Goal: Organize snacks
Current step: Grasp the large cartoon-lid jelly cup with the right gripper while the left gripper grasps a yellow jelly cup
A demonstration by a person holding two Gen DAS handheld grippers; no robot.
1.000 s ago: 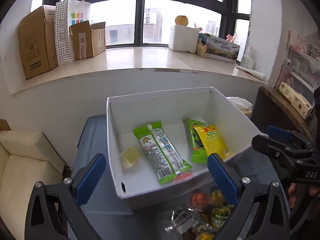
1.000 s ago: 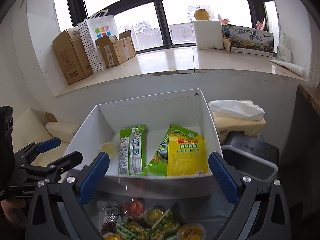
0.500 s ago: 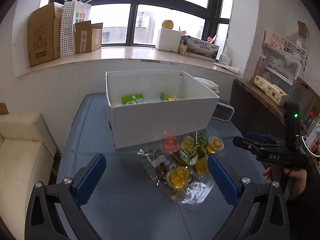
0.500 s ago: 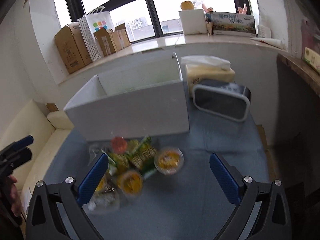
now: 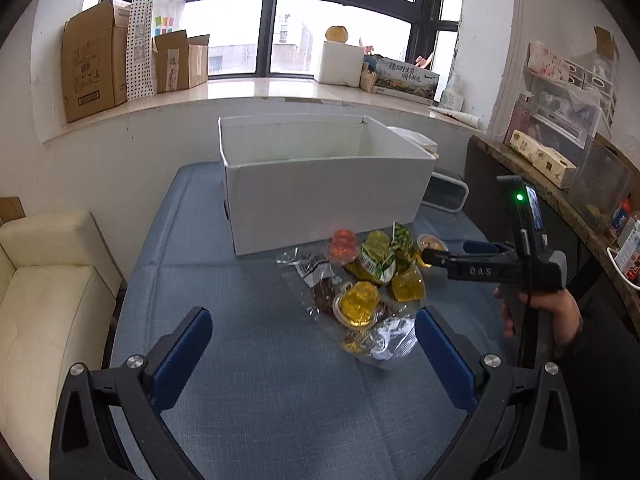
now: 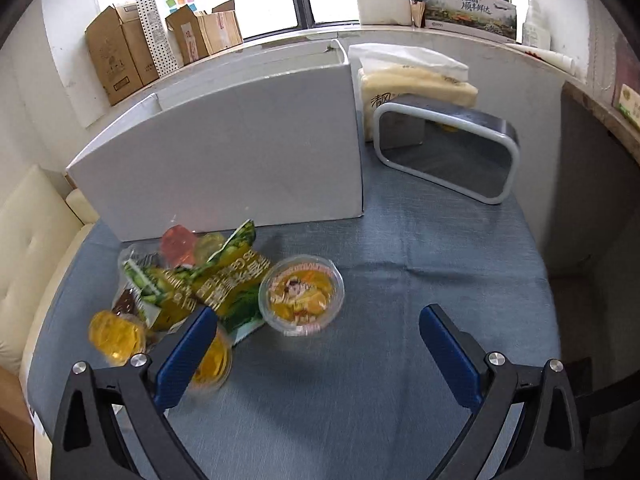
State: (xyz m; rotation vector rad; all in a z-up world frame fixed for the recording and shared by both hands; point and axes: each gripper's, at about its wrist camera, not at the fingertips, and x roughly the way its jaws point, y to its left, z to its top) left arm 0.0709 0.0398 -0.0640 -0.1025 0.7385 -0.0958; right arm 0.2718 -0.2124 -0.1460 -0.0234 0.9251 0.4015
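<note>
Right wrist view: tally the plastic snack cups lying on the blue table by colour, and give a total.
Red jelly cup: 1
Yellow jelly cups: 3 (one pale, partly hidden behind the green packet)
Cup with printed lid: 1
Total: 5

Item count, table (image 6: pixel 400 280) surface:

- White storage box (image 5: pixel 328 196): one.
- Jelly cups in the loose pile: at least five. One red (image 5: pixel 343 244), two yellow (image 6: pixel 116 336) (image 6: pixel 210 362), one pale yellow (image 6: pixel 208 242), and one wide clear cup with a printed lid (image 6: pixel 302 294).
- Green-and-yellow snack packets (image 6: pixel 224 280): at least two, overlapping; exact number cannot be resolved.
- Clear wrappers with dark contents (image 5: pixel 320 280): at least one.
- Grey-rimmed rectangular container (image 6: pixel 446 154): one.
- Tissue pack (image 6: pixel 416 78): one.

Windowsill:

- Brown cardboard boxes (image 5: pixel 94 64): three.
- Paper bag (image 5: pixel 154 40): one.

Tongs: two sets, left (image 5: pixel 312 354) and right (image 6: pixel 318 354).
</note>
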